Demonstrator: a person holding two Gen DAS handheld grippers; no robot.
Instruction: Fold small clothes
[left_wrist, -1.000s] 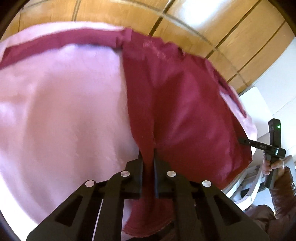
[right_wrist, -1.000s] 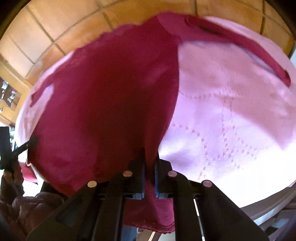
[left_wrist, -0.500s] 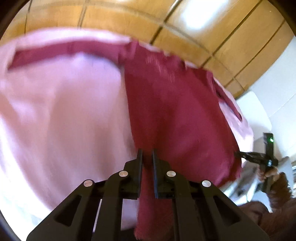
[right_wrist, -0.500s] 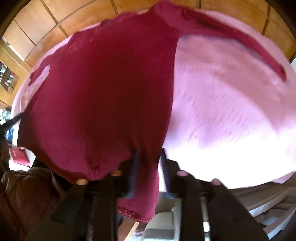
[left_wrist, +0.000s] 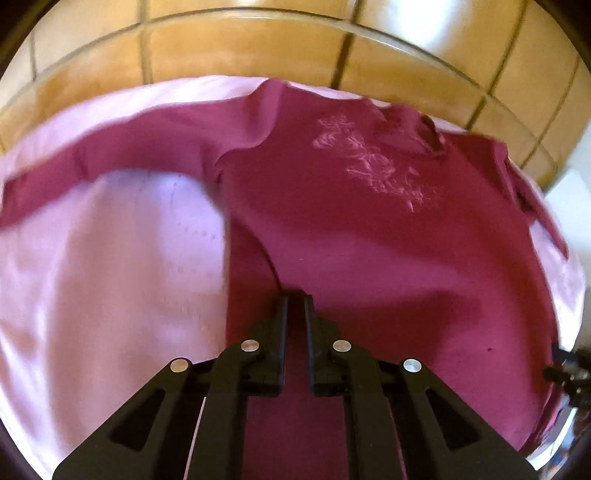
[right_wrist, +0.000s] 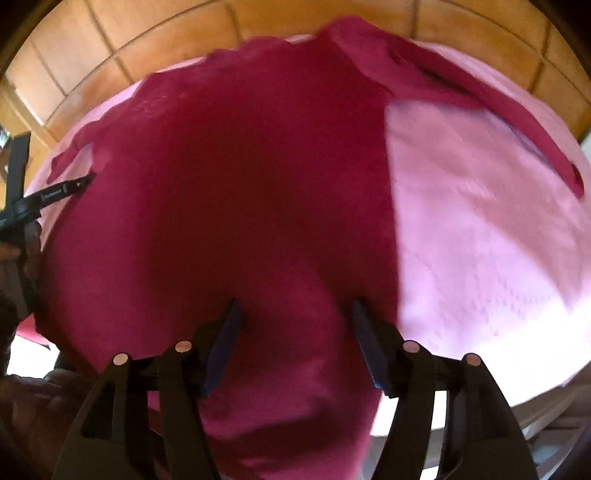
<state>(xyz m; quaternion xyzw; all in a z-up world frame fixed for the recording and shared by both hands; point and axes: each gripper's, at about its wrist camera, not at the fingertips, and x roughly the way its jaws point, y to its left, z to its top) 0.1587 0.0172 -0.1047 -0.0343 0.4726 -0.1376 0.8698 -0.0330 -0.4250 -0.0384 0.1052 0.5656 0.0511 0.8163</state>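
- One dark red long-sleeved top (left_wrist: 369, 240) lies spread on a pink cloth (left_wrist: 92, 277) covering the tabletop; two grippers work at it.
- Seen from the left wrist, its hem is nearest, its neck is at the far edge, and its long axis runs away from the camera. One sleeve (left_wrist: 129, 151) stretches out to the left.
- Left gripper (left_wrist: 295, 295): fingers nearly closed, pinching the hem fabric.
- Right gripper (right_wrist: 293, 306): jaws have just been opening; fingers stand apart with fabric between them, not pressed.
- Bare pink cloth lies beside the top; tiled floor (left_wrist: 258, 44) shows beyond the far edge.
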